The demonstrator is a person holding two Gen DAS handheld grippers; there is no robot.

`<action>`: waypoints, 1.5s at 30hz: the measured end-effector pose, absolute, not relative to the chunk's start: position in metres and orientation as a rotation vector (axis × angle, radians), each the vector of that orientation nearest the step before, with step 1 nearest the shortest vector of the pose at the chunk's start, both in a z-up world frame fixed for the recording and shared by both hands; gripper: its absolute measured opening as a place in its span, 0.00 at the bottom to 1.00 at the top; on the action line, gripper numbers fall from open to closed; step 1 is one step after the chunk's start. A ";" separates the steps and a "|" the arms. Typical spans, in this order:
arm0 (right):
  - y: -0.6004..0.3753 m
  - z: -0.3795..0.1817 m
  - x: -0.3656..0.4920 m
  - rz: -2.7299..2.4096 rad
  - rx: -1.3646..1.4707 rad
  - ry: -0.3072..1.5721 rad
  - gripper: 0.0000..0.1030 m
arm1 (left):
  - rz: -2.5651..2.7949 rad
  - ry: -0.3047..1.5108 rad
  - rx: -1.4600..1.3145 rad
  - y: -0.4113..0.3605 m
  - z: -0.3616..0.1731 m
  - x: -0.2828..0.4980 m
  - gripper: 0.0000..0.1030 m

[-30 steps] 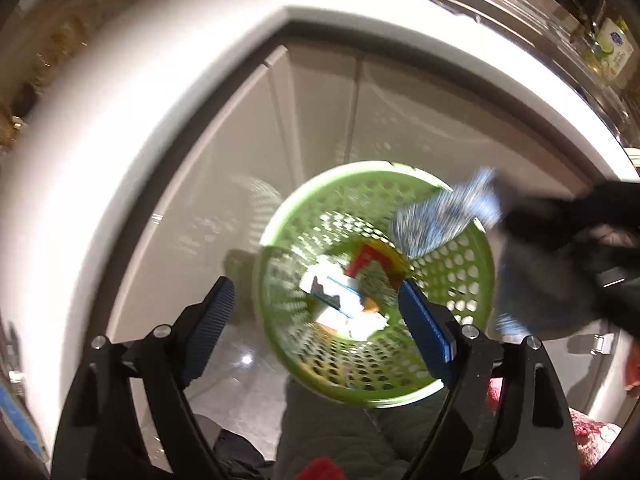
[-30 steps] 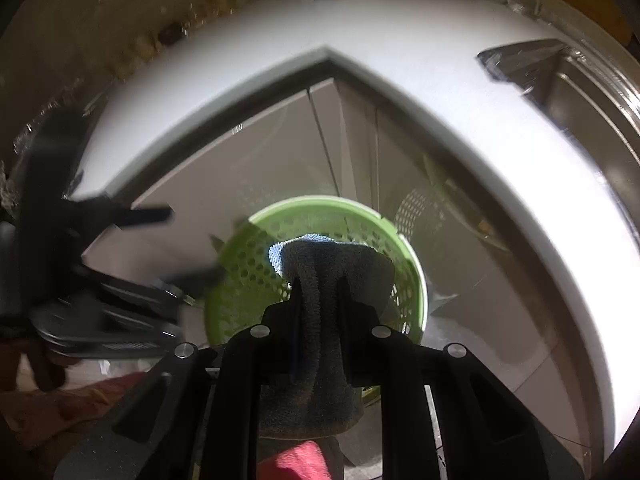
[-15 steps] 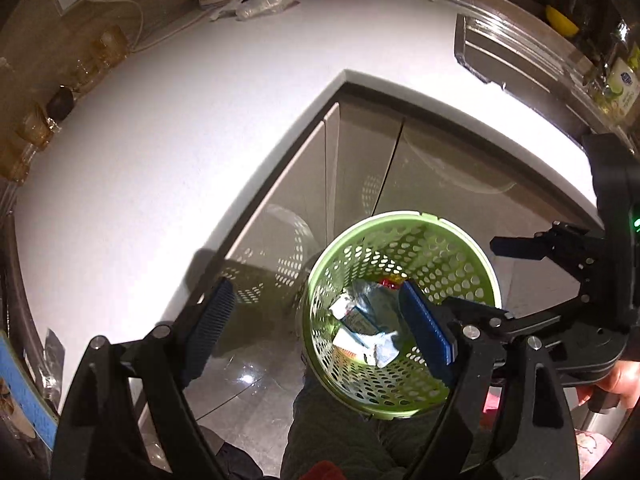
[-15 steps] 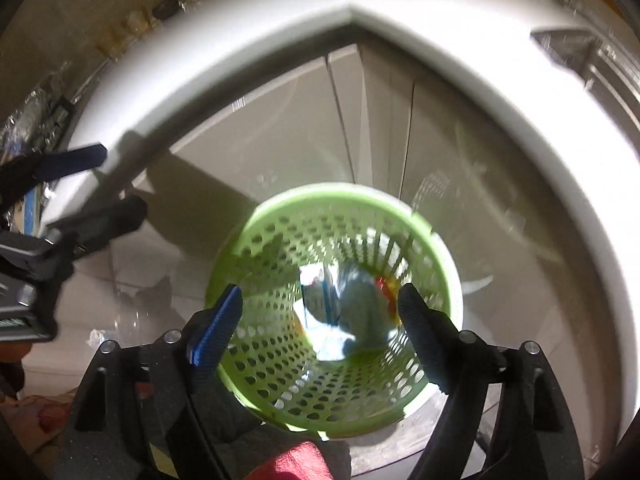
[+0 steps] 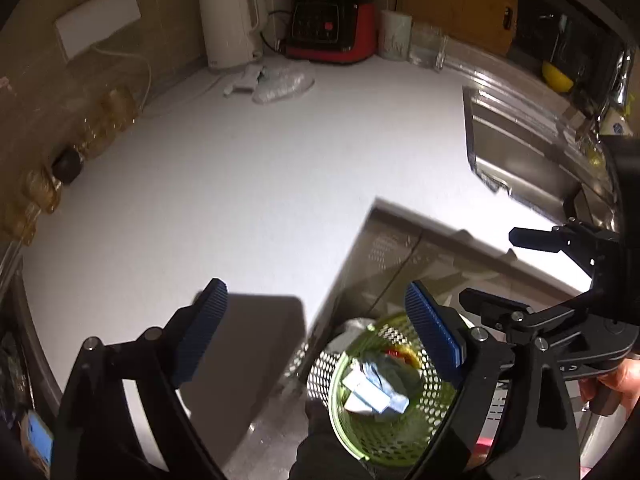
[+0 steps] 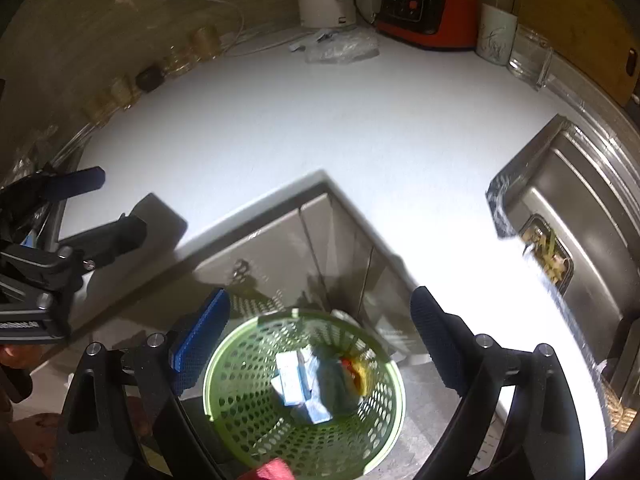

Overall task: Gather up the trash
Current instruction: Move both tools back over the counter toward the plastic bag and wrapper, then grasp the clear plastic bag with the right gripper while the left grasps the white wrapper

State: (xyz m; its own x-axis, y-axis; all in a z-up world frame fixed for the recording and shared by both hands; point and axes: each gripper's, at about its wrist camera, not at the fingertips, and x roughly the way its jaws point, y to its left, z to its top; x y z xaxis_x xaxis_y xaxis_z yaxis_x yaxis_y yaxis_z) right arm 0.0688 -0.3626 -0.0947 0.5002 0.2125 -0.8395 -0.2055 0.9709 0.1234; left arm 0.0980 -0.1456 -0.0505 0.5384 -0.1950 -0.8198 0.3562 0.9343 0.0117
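A green perforated basket (image 6: 248,420) stands on the floor below the corner of the white countertop (image 6: 320,128); it also shows in the left wrist view (image 5: 360,436). Inside lie a grey-blue cloth (image 6: 336,384), white and blue paper packets (image 6: 292,380) and a red-yellow wrapper (image 6: 356,372). My right gripper (image 6: 320,336) is open and empty above the basket. My left gripper (image 5: 316,332) is open and empty over the counter edge, left of the basket. A crumpled clear plastic bag (image 5: 284,84) lies at the back of the counter.
A white kettle (image 5: 230,20), a red-black appliance (image 5: 332,20), a mug (image 5: 394,34) and a glass jug (image 5: 428,46) stand along the back wall. Glass jars (image 5: 100,128) line the left edge. A steel sink (image 6: 580,220) is on the right.
My right gripper opened and dropped the grey-blue cloth into the basket. Both grippers then tilted up and back, bringing the countertop and back wall into view.
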 end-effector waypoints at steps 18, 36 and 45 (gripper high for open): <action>-0.360 -0.053 0.217 0.116 0.038 0.914 0.92 | -0.344 0.843 0.185 -0.120 -0.016 0.247 0.89; -0.335 -0.066 0.400 0.111 0.103 0.938 0.92 | -0.314 0.907 0.106 -0.101 -0.063 0.389 0.89; -0.327 -0.107 0.471 0.068 0.225 1.011 0.92 | -0.333 0.910 0.082 -0.095 -0.075 0.428 0.89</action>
